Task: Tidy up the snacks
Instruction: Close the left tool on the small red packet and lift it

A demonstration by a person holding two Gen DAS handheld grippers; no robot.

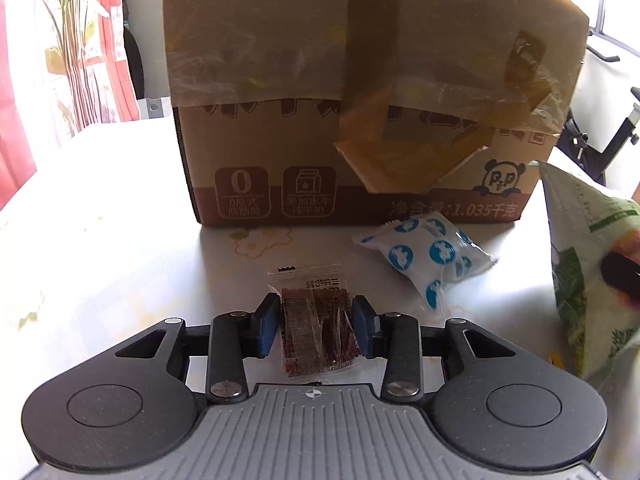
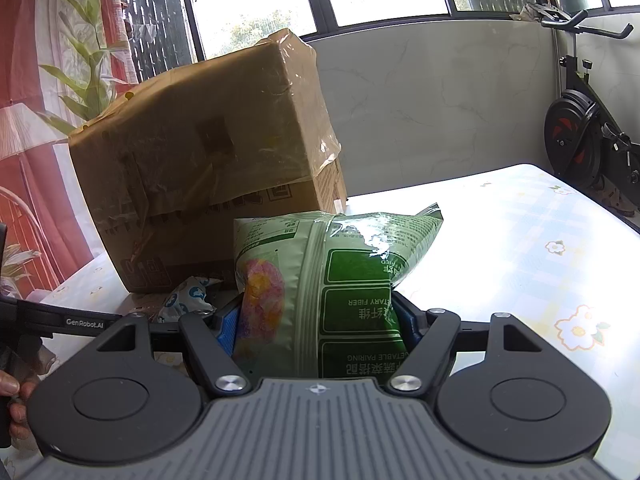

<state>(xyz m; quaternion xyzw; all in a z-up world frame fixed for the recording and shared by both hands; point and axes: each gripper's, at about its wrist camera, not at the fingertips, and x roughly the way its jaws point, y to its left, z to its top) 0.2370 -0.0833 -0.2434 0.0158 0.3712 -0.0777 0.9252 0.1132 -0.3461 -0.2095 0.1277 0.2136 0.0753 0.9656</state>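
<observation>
My left gripper [image 1: 316, 308] is shut on a small clear packet of dark red snack [image 1: 312, 336], its blue pads pressing both sides just above the table. A white packet with blue dots [image 1: 428, 256] lies on the table to the right, in front of the cardboard box [image 1: 360, 80]; it also shows in the right wrist view as the dotted packet [image 2: 188, 296]. My right gripper [image 2: 318, 324] is shut on a large green snack bag [image 2: 344, 280], held upright. That green bag [image 1: 588, 248] fills the right edge of the left wrist view.
The tall taped cardboard box [image 2: 208, 152] stands at the back of the flower-patterned table [image 2: 520, 240]. A person's hand [image 2: 12, 392] holds the left gripper's handle at the left. An exercise bike [image 2: 580, 136] stands beyond the table's right edge. Curtains and a plant [image 1: 72, 40] are behind.
</observation>
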